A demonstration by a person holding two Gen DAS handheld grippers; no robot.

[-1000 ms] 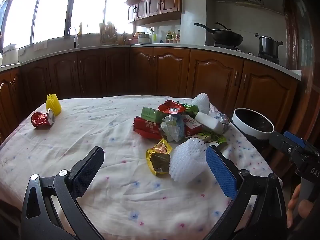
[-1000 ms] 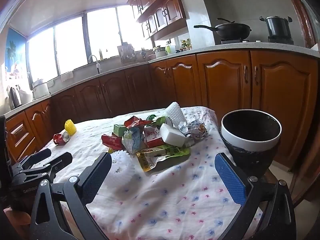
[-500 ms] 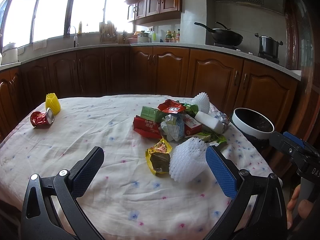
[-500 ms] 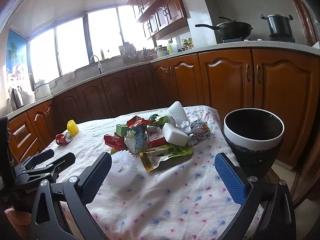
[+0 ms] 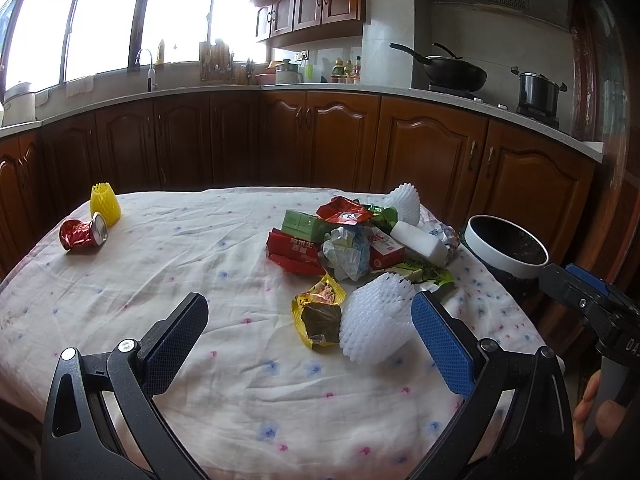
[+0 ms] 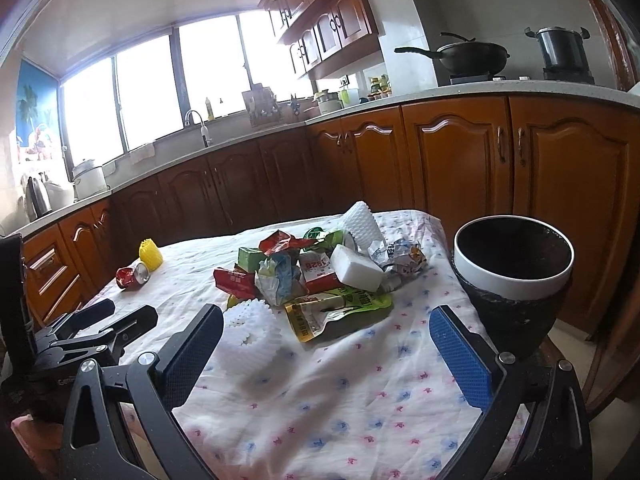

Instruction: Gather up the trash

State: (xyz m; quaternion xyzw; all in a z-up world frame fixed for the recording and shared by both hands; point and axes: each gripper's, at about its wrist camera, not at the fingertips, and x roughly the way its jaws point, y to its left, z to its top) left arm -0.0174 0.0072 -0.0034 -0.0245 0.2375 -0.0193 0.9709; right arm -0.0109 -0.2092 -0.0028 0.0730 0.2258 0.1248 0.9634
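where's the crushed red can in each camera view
Left wrist: crushed red can lies far left on the tablecloth, on its side.
Right wrist: crushed red can sits left of centre, near the table's far edge.
Shared landmark: the yellow foam net right beside it.

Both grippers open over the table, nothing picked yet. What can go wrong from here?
1. The foam net is light and springy; the left gripper, open beside it, may knock it away rather than pinch it.
2. The trash pile is tangled; lifting one wrapper may drag others off the table.
3. The bin stands past the table edge, so a short drop from the open right gripper may land on the floor.
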